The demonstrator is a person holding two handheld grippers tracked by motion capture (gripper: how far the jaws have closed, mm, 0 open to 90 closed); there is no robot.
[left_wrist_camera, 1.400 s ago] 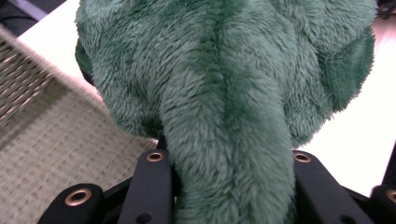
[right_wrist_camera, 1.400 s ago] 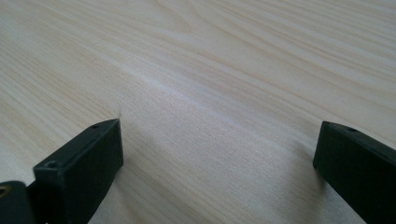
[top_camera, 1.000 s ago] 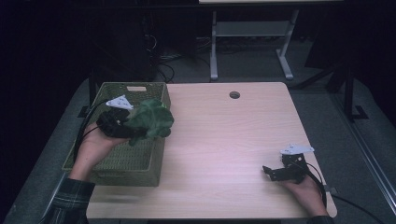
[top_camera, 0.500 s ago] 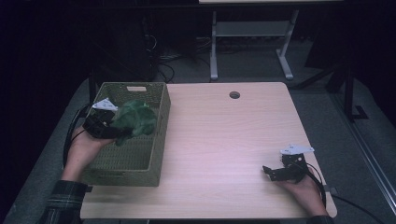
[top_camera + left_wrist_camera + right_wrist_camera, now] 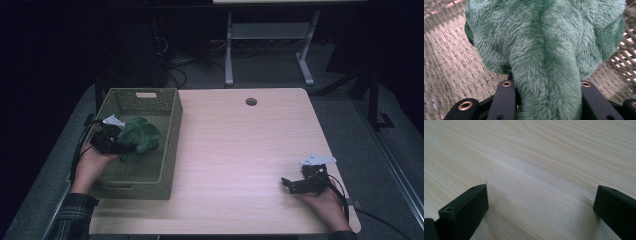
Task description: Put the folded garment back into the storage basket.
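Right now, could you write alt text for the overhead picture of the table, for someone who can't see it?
A person's left gripper holds a green plush toy inside a woven olive basket at the left side of a pale wooden table. The right gripper rests open on the tabletop near the right front corner, with nothing between its jaws. The room around is dark.

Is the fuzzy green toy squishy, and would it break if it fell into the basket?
Probably squishy: the green plush toy bulges around the left gripper clamping it. Likely light, unbreakable: all soft fur, over the basket.
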